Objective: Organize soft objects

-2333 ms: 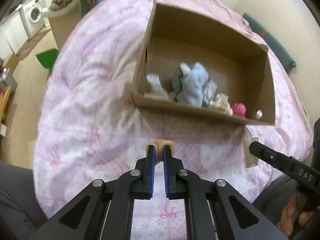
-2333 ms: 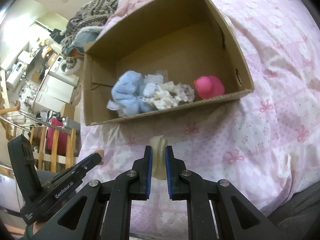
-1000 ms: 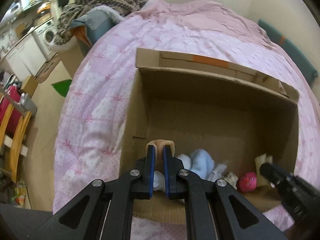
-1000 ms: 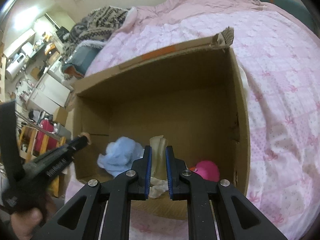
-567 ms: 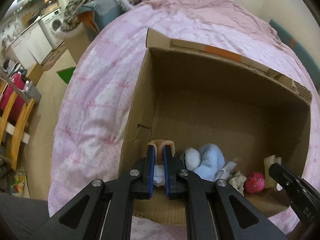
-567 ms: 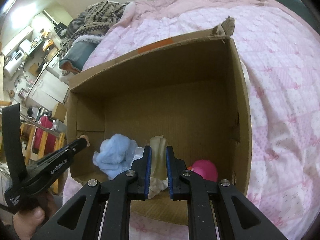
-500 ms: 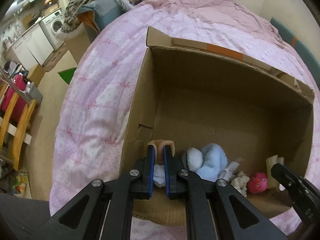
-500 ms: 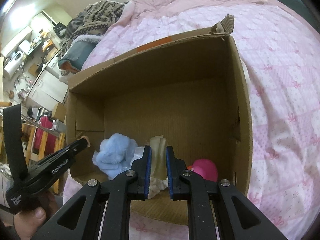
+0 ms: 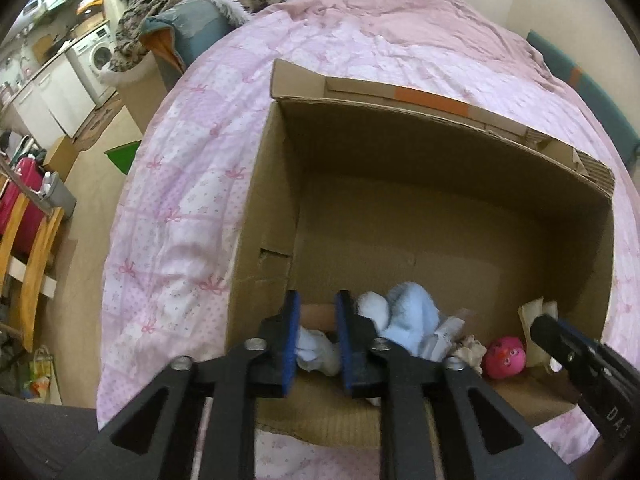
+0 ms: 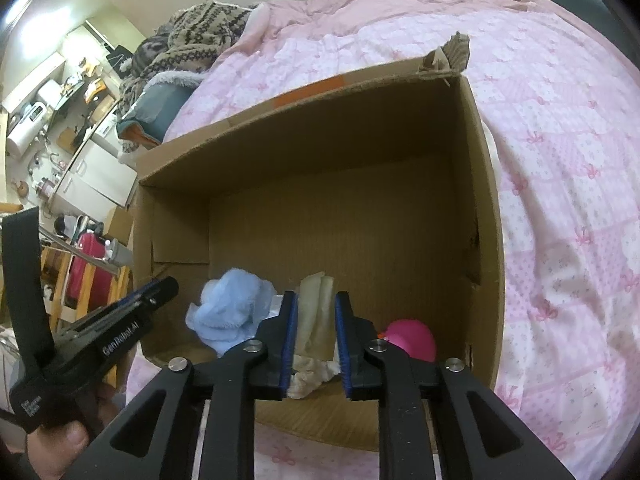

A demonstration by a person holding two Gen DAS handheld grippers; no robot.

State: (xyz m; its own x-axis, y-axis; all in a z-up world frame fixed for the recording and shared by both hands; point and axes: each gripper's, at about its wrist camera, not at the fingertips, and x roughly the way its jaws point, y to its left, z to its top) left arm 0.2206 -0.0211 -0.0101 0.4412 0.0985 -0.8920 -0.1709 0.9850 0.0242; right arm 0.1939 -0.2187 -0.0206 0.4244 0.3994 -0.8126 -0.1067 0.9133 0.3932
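Both my sets of jaws have just been opening over the cardboard box (image 9: 256, 216), and that is the change that matters. My left gripper (image 9: 317, 312) now stands spread, and the peach-coloured soft piece (image 9: 318, 314) it was pinching a moment ago sits loose in the gap, slipping down toward the box floor. My right gripper (image 10: 316, 314) has parted as well; the cream soft piece (image 10: 316, 312) hangs between its pads, and I judge it is no longer squeezed. From the left wrist view, the blue plush (image 9: 412, 316) lies at about four o'clock from the box's middle, the pink ball (image 9: 505, 356) further round toward the right wall. Both pieces are above the box interior on the pink quilt (image 9: 192, 168), so I take this as the release: two more soft things joining the pile.
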